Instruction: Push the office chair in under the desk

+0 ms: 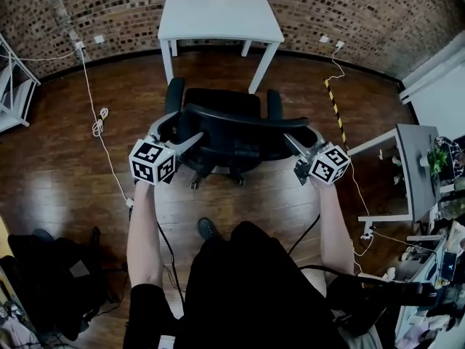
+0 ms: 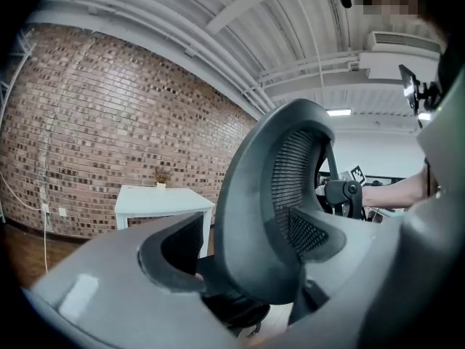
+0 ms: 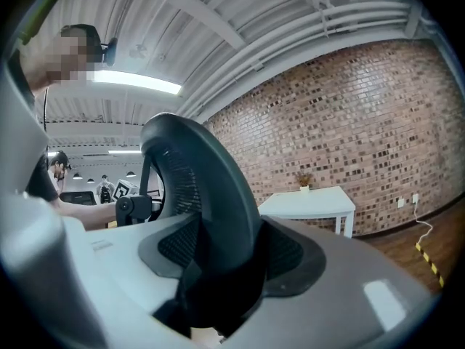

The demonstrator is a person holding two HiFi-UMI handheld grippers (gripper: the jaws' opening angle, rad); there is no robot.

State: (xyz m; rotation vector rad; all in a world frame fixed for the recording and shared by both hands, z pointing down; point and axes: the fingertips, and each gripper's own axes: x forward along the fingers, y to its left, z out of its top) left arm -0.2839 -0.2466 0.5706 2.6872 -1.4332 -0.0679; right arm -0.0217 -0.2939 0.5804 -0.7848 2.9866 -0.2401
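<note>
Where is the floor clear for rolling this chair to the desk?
Bare floor runs straight from chair to desk, between its legs. Left is bordered by a cable, right by a striped strip. Crowded: second desk far right, bags lower left.

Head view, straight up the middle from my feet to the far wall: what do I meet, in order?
Shoe → office chair → white desk → brick wall.
</note>
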